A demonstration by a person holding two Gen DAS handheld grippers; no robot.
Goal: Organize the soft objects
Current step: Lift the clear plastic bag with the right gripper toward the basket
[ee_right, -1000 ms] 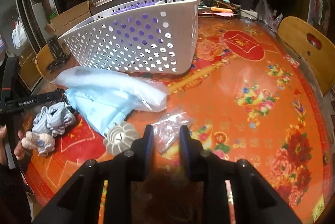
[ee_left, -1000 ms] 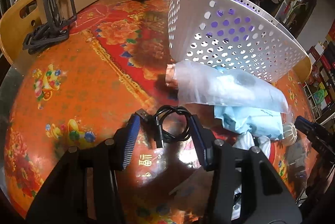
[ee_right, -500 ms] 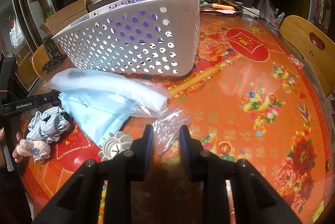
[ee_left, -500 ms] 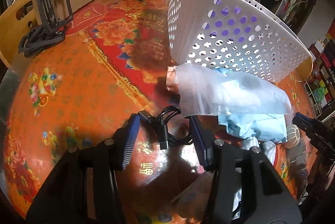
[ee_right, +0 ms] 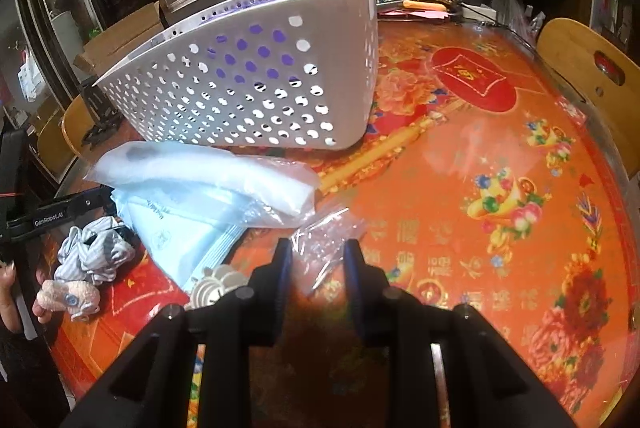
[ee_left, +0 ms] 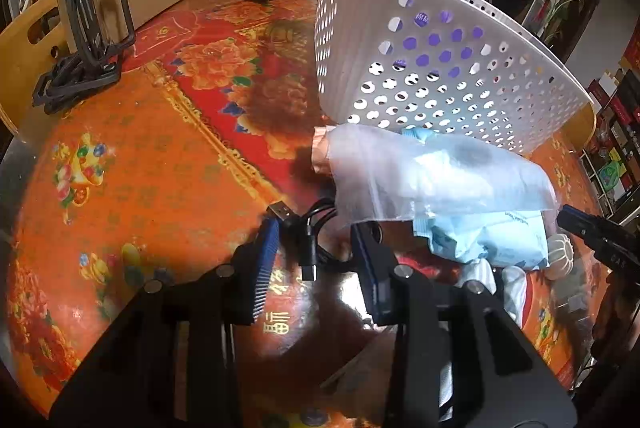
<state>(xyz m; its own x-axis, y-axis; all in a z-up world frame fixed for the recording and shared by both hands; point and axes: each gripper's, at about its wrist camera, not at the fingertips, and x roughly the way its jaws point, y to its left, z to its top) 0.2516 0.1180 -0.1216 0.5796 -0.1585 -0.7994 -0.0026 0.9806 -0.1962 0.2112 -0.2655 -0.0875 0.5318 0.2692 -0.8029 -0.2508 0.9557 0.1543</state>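
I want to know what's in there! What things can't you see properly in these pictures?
- Inside the white basket, both views: its holed wall hides the contents; only purple shows.
- Black cable, left wrist view: one end runs under the frosted plastic bag.
- White pumpkin-shaped thing, right wrist view: partly hidden behind the right hand-held gripper.

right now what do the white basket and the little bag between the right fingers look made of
White basket: rigid matte plastic, judging by its moulded round holes. Small bag between the right hand-held gripper fingers: thin clear plastic film, glossy and crinkled; contents unclear.
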